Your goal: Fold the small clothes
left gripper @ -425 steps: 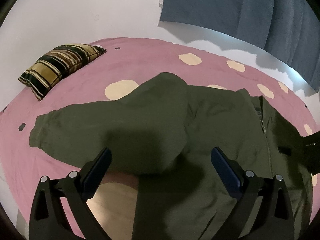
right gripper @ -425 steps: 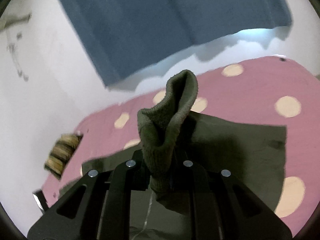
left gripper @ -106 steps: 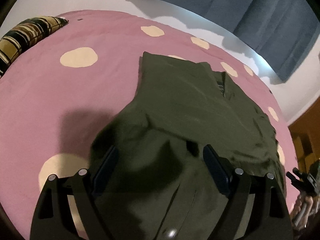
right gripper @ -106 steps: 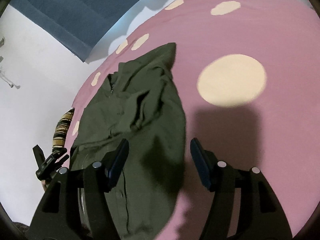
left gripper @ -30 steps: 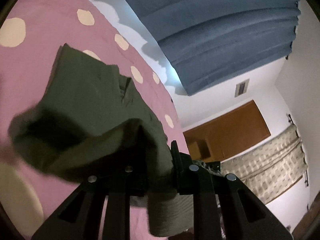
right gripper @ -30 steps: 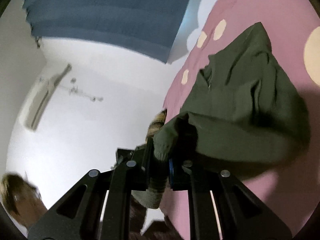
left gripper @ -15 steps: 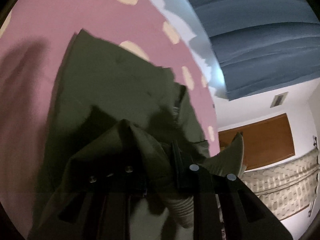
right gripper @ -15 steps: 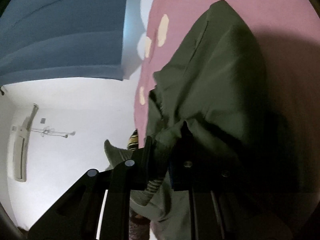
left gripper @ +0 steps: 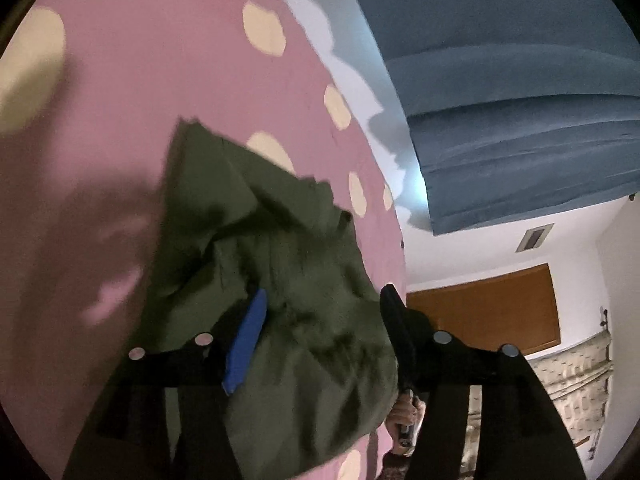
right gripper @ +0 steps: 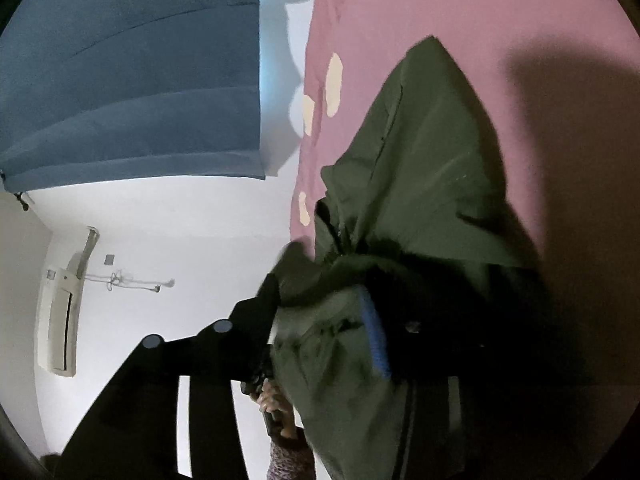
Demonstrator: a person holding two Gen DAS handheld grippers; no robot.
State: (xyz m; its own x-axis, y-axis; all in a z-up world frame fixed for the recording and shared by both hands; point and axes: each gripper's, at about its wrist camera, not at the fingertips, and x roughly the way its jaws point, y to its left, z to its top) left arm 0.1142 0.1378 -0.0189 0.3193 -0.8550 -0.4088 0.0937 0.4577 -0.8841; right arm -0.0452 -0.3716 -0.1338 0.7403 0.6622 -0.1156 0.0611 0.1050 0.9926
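both grippers, left (left gripper: 320, 328) and right (right gripper: 320, 312), i've just opened; olive-green fabric jacket (left gripper: 280, 272) lies loose between jaws on pink spotted bedspread (left gripper: 140, 60).

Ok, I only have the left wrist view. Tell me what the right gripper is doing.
Observer: The right gripper has just been opening. The jacket sits loose between its jaws.
Operator: Say what's on the wall past it.
Observer: An air conditioner, mounted on the white wall.
Operator: Report what's under that gripper.
Observer: A hand on a dark handle, with a knit sleeve at the wrist.
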